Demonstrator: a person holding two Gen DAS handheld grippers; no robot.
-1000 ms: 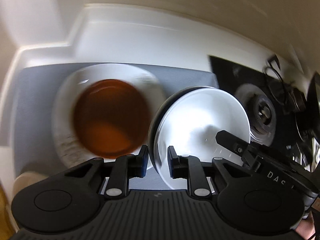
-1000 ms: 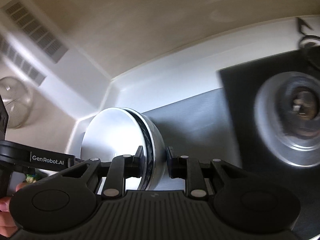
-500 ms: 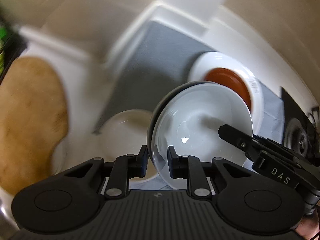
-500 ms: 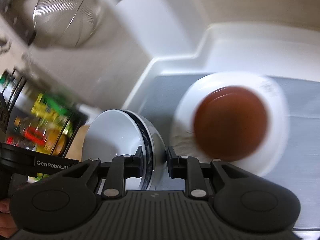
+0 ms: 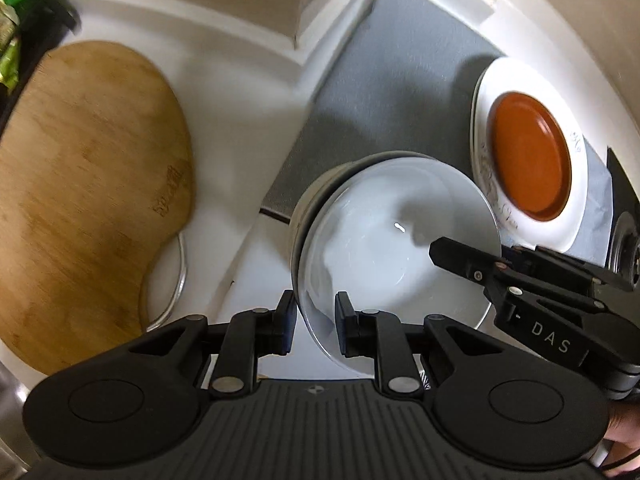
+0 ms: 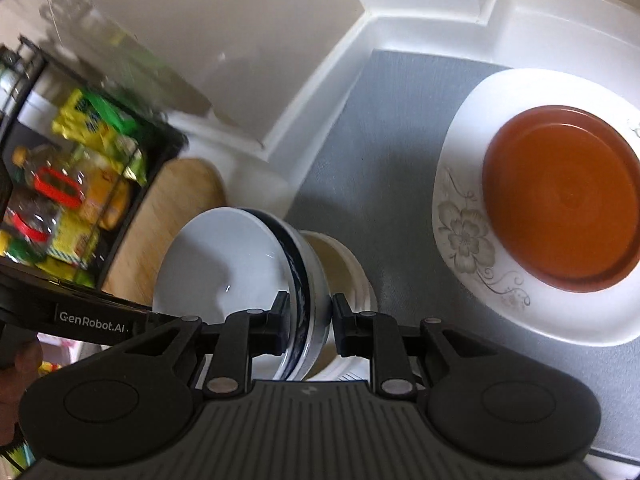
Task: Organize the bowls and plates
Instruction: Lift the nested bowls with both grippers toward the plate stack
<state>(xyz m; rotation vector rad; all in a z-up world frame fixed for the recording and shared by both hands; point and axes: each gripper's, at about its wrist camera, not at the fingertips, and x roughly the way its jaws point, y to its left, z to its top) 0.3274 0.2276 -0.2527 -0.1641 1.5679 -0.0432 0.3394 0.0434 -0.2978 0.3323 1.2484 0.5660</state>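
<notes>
Both grippers hold one white bowl with a dark blue rim by opposite sides of its rim. The bowl (image 5: 396,248) sits between the fingers of my left gripper (image 5: 315,320), and it shows again (image 6: 224,264) in my right gripper (image 6: 310,320). It hangs tilted just above a cream bowl (image 6: 344,268) that stands at the edge of the grey mat (image 6: 384,128). A brown plate (image 6: 560,200) lies on a white flowered plate (image 6: 472,248) on the mat to the right; they also show in the left wrist view as the brown plate (image 5: 530,160) and the white plate (image 5: 484,100).
A wooden cutting board (image 5: 84,184) lies over the sink at left. A black rack with colourful packets (image 6: 68,184) stands at far left. White counter walls (image 6: 420,8) close the back corner. A stove burner (image 5: 628,248) is at the right edge.
Both grippers have swung left with the bowl and come down over the cream bowl at the mat's edge. The stacked plates now lie further right.
</notes>
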